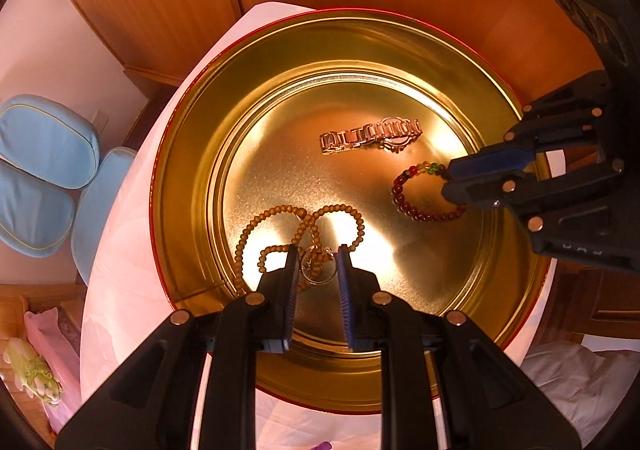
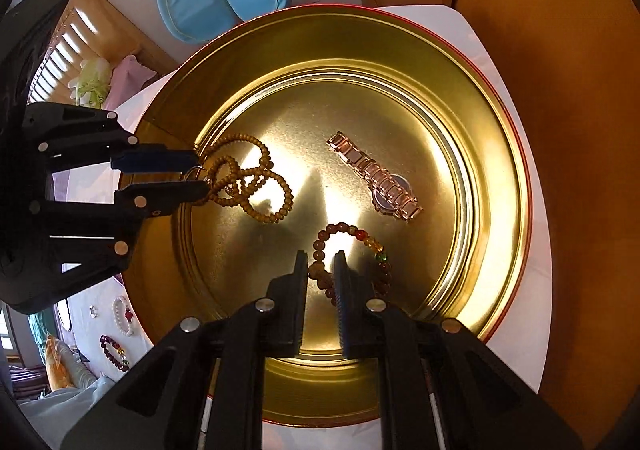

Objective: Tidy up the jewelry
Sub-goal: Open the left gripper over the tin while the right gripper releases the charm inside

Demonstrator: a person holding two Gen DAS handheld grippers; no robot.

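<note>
**beadfan:** Starting at the fingers: the left gripper (image 1: 318, 264) is nearly closed, its fingers (image 1: 290, 270) pinching the metal ring and a strand of the tan bead necklace (image 1: 280, 234), low centre of the left wrist view. The right gripper (image 2: 322, 270) is narrowed down on one side of the dark bead bracelet (image 2: 352, 258), low centre in its own view. Both pieces lie on the floor of the gold tin (image 1: 192, 154), with the metal watch (image 1: 370, 138) lying free above them, apart from both.

**tinkerer_9:** How do you reckon they'll handle?

**beadfan:** Light and floppy, I'd say. The necklace is looped over itself, so it'll likely dangle and snag; the ring seems the firmest spot to hold. The bracelet looks elastic-strung with round glossy beads, so probably slippery. Better to clamp across the cord between beads than on a bead's crown. The watch looks stiffer and heavier; take it across the band.

**tinkerer_9:** And outside the tin?

**beadfan:** More bracelets on the white counter (image 2: 104, 330), lower left of the right wrist view.
</note>
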